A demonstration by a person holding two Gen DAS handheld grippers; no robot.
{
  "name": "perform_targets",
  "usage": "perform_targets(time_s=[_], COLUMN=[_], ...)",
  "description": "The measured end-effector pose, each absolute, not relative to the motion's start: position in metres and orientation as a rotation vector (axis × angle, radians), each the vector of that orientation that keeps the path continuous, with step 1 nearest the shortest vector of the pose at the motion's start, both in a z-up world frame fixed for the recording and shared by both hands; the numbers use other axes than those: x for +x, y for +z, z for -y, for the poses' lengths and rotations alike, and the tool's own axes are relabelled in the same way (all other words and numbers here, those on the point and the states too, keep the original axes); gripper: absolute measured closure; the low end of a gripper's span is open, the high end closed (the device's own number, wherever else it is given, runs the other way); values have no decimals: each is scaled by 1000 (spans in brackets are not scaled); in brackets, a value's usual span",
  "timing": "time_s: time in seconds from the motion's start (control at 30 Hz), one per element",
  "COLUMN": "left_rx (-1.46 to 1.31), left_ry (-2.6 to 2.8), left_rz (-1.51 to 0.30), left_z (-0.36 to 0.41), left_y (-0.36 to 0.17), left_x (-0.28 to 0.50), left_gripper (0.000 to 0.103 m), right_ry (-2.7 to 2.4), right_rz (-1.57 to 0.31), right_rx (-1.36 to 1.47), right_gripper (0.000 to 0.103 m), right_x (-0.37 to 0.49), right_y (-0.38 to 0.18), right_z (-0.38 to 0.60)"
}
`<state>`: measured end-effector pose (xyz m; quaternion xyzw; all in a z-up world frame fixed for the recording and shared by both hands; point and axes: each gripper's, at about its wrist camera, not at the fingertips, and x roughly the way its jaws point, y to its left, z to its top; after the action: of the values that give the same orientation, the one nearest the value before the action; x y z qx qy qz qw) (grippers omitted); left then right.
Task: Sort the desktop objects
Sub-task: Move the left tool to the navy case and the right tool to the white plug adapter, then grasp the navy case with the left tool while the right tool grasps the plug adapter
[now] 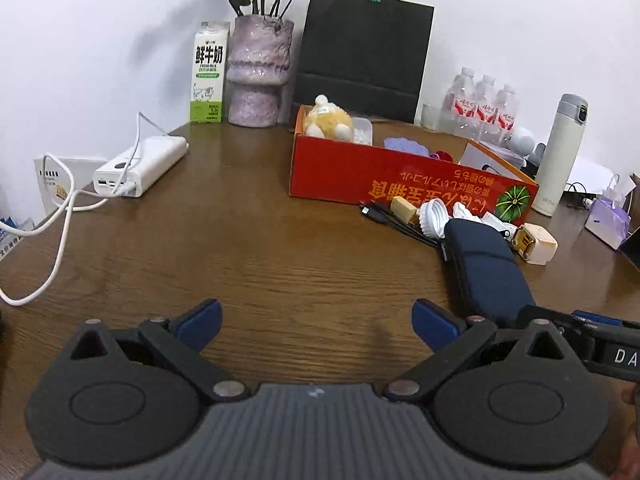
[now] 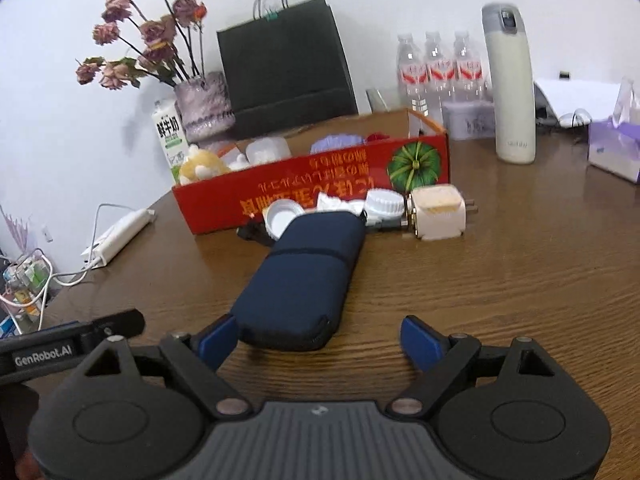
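Observation:
A dark blue zip pouch (image 2: 300, 276) lies on the wooden desk in front of a red cardboard box (image 2: 288, 196); it also shows in the left wrist view (image 1: 484, 268). My right gripper (image 2: 320, 340) is open, its left fingertip (image 2: 218, 340) beside the pouch's near end, not holding it. My left gripper (image 1: 316, 324) is open and empty over bare desk, left of the pouch. By the box lie a cream charger plug (image 2: 438, 216), white bottle caps (image 2: 280, 216), a black cable (image 1: 384, 220) and crumpled paper. A plush toy (image 1: 328, 122) sits in the box (image 1: 360, 176).
A white power bank (image 1: 140, 166) with a cable lies at the left. A milk carton (image 1: 208, 72), a flower vase (image 1: 258, 76), a black paper bag (image 1: 364, 52), water bottles (image 2: 436, 68), a cream thermos (image 2: 512, 88) and a tissue pack (image 2: 616, 148) stand along the back and right.

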<state>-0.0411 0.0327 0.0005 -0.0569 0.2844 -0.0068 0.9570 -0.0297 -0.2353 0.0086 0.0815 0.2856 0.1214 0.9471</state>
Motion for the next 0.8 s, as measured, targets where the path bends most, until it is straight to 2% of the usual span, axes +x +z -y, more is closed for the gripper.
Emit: perform_targets(time_s=[0.17, 0.2, 0.3, 0.37, 0.5, 0.6, 0.63, 0.67, 0.7, 0.8], left_rx=[-48, -37, 0, 36, 146, 114, 94, 78, 80, 96], left_ry=[-74, -105, -224, -282, -297, -320, -327, -330, -314, -312], left_rz=[-562, -565, -583, -609, -636, -658, -673, -689, -700, -673], left_z=[-18, -13, 12, 38, 93, 107, 108, 110, 111, 111], left_y=[4, 7, 16, 19, 10, 2, 0, -3, -5, -5], left_x=[-40, -36, -16, 4, 43, 60, 64, 67, 68, 62], left_gripper=[0, 0, 0, 0, 0, 0, 4, 22, 30, 36], right_ry=[221, 217, 145, 100, 122, 130, 129, 122, 121, 134], right_rz=[-635, -646, -544, -540, -639, -681, -663, -648, -631, -620], right_rx=[206, 229, 203, 132, 134, 114, 111, 100, 85, 135], right_gripper=[15, 19, 21, 21, 44, 46, 48, 56, 62, 62], right_x=[-23, -18, -1, 26, 92, 111, 111, 109, 106, 101], right_y=[13, 17, 37, 44, 35, 26, 24, 23, 21, 18], right_z=[243, 251, 272, 278, 291, 292, 291, 291, 289, 298])
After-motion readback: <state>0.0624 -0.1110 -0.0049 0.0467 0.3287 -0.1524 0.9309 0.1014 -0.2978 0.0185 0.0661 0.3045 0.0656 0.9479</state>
